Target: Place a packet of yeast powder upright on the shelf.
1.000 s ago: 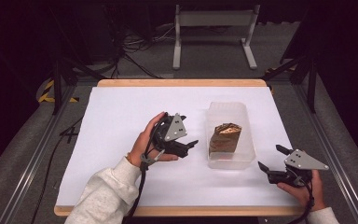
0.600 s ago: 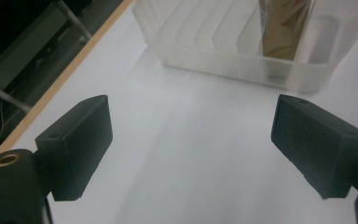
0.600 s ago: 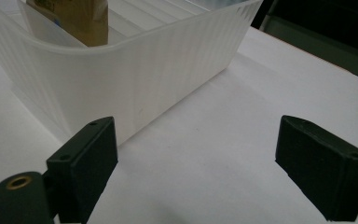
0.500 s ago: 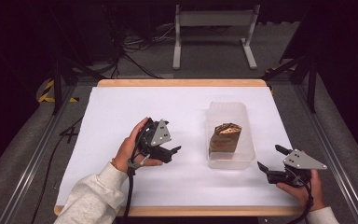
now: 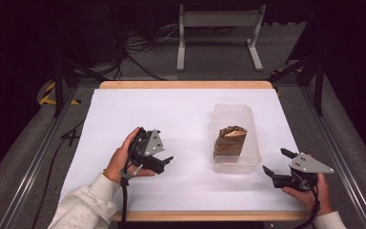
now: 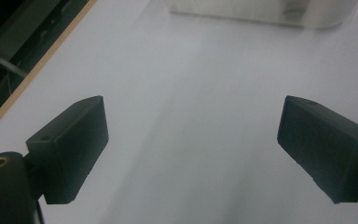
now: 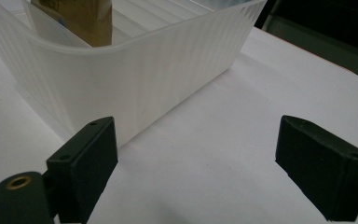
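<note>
A clear plastic bin [image 5: 254,143] stands right of the table's middle, with a brown paper bag [image 5: 229,140] upright inside it. My left gripper [image 5: 162,163] hovers open over bare tabletop left of the bin, held by a hand in a pale sleeve. In the left gripper view its jaws [image 6: 193,121] are wide apart with nothing between them, and the bin's [image 6: 261,9] wall lies far ahead. My right gripper [image 5: 276,162] is open near the bin's front right corner. In the right gripper view its jaws [image 7: 196,135] gape just short of the bin's [image 7: 135,70] wall, with the bag [image 7: 81,18] behind it.
The white tabletop [image 5: 181,114] has a wooden edge [image 5: 186,85] at the back. Metal rails run along both sides of the table. A white stand [image 5: 219,28] and cables [image 5: 138,45] lie on the floor beyond it.
My left gripper has drawn back from the bin, toward the near left of the table. The right gripper, bin and bag have stayed put.
</note>
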A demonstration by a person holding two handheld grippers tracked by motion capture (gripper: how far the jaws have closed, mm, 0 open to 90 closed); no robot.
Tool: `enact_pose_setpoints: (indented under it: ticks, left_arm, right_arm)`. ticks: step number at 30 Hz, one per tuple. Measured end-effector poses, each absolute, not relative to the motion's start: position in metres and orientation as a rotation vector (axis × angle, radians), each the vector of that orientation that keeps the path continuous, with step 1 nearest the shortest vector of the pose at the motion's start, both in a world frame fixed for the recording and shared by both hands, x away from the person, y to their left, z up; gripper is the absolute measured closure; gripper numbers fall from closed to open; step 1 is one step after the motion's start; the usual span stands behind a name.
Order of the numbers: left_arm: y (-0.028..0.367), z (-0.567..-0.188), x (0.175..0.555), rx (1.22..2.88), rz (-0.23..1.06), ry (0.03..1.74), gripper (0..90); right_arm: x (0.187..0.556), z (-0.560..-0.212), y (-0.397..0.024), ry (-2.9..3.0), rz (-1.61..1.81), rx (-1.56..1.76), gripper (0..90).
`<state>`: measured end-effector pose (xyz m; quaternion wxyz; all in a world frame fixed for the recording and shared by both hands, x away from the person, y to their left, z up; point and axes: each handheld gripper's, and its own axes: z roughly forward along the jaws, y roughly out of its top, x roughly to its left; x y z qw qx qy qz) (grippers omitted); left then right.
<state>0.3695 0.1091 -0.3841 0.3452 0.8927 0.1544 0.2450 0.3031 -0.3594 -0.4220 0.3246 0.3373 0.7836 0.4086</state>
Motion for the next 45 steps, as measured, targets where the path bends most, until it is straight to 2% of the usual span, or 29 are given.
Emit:
enact_pose_setpoints:
  ticks: [10, 23, 25, 31, 38, 45]
  left_arm:
    - [0.135, -0.4, 0.365, 2.333, 0.649, 0.458, 6.8]
    - [0.187, -0.417, 0.351, 2.282, 0.705, 0.578, 6.7]
    - [0.195, -0.42, 0.349, 2.261, 0.682, 0.596, 6.7]
    - [0.216, -0.426, 0.34, 2.258, 0.733, 0.647, 6.6]
    - [0.238, -0.437, 0.331, 2.237, 0.734, 0.723, 6.1]
    - [0.261, -0.445, 0.322, 2.141, 0.695, 0.833, 5.9]
  right_arm:
    - [0.303, -0.422, -0.359, 2.061, 1.07, 0.879, 13.3]
    - [0.304, -0.422, -0.355, 2.073, 1.069, 0.864, 13.2]
    - [0.304, -0.422, -0.355, 2.074, 1.069, 0.861, 13.1]
    - [0.305, -0.422, -0.354, 2.078, 1.07, 0.857, 13.1]
    - [0.306, -0.421, -0.352, 2.082, 1.079, 0.846, 12.9]
    - [0.306, -0.421, -0.352, 2.084, 1.076, 0.85, 12.9]
